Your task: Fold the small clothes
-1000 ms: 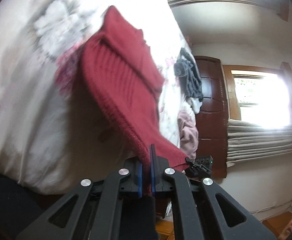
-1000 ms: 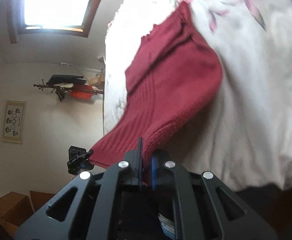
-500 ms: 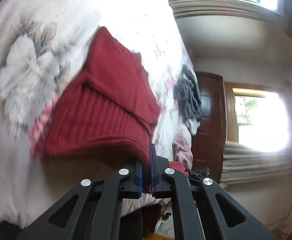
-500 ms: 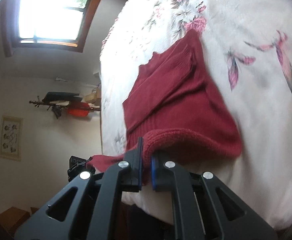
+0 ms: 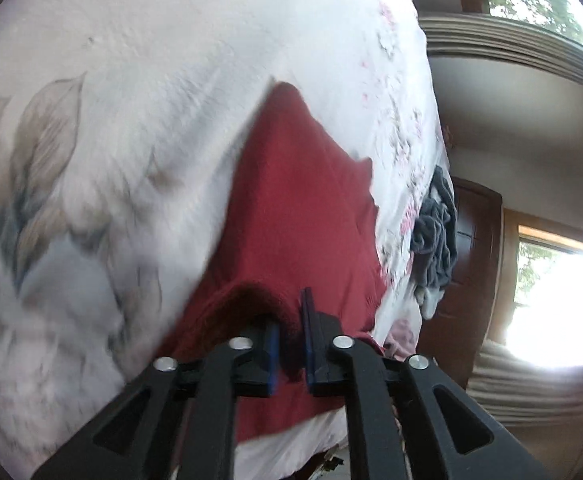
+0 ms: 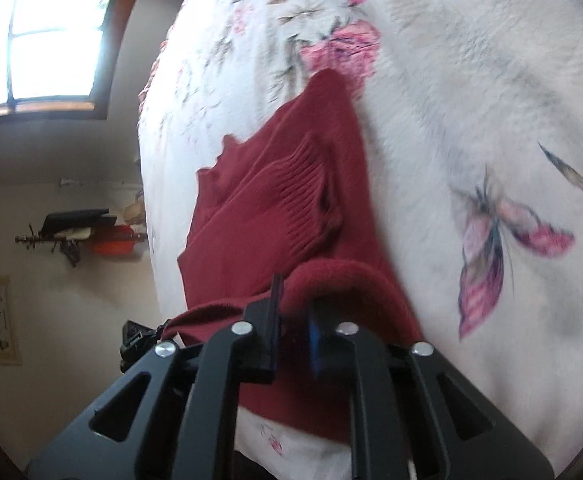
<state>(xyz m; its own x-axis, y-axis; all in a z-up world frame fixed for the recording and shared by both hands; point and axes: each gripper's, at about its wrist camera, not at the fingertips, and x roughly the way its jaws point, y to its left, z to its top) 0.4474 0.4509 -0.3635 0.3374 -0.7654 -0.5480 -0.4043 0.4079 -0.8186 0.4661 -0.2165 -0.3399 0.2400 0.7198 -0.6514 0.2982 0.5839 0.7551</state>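
Item: red knitted sweater (image 5: 291,220), small, one piece.

Handling: soft, limp and light by the look of it. It drapes and sags wherever it is not held, and the near hem curls into a rolled lip between the two grips. The knit looks thick and slightly fuzzy, so it should grip well against rubber pads and slide poorly over the fleecy bedspread (image 5: 151,80). Not fragile, though the loose stitches could stretch if pulled hard.

Where to take hold: along the near hem, one grip toward each side, so the edge carries over evenly. Both grips sit there now.

Left hand-held gripper (image 5: 290,340): closed on the hem, a fold of red cloth pinched between its blue pads.

Right hand-held gripper (image 6: 293,332): also closed on the hem, though motion blur makes the far pad hard to read. The rolled edge arches away to its right.

Appearance: deep crimson, with a ribbed panel (image 6: 295,196) across the middle. The far end narrows to a point, and a small scalloped edge shows at one side in the right wrist view. Already doubled over at least once, judging by the layered outline.

Location: on the bed, near its front edge, lying lengthwise away from that edge on the white floral bedspread. A grey garment (image 5: 435,232) lies well apart, by a side edge of the bed.
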